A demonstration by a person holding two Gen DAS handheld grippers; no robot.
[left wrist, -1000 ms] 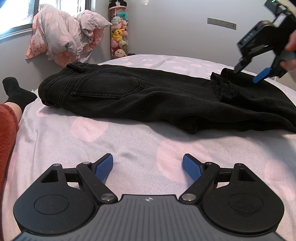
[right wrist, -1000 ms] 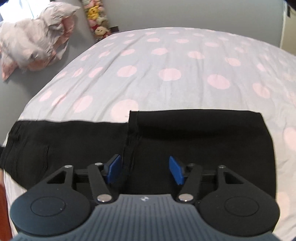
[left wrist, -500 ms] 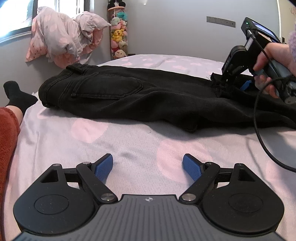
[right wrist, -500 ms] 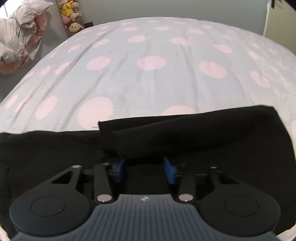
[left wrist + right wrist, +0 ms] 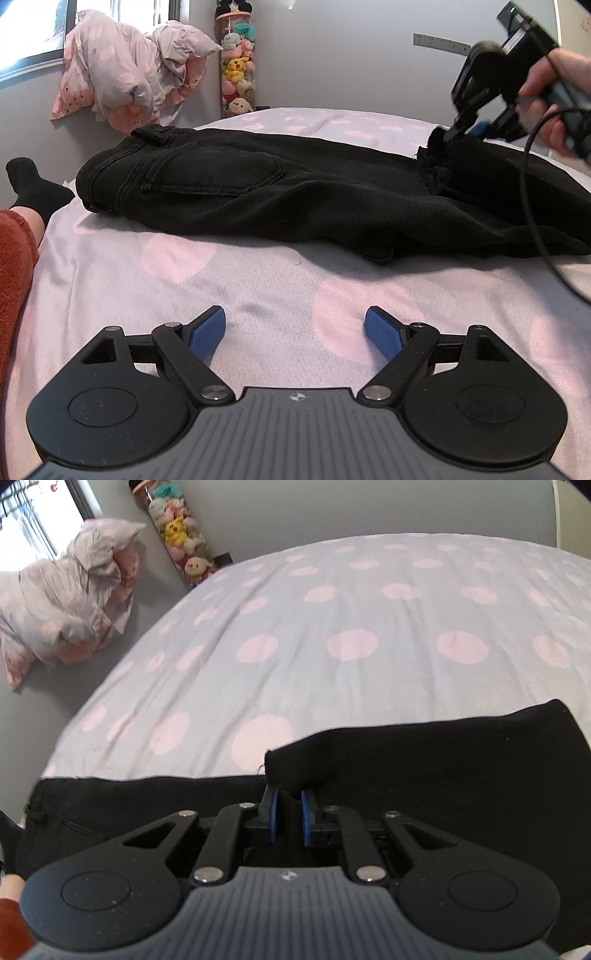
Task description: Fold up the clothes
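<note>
On a bed (image 5: 258,295) with a pink-spotted cover, black jeans (image 5: 295,192) lie lengthwise, legs folded over once and further folding seemingly left, the right gripper (image 5: 288,812) having just closed its fingers on the hem, the left gripper (image 5: 295,332) released wide over bare cover; no readable writing.

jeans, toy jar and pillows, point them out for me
jeans (image 5: 258,192): left wrist view, on the seat below the back pocket
toy jar (image 5: 236,70): left wrist view, on the yellow toy inside
pillows (image 5: 125,74): left wrist view, on the grey middle
</note>
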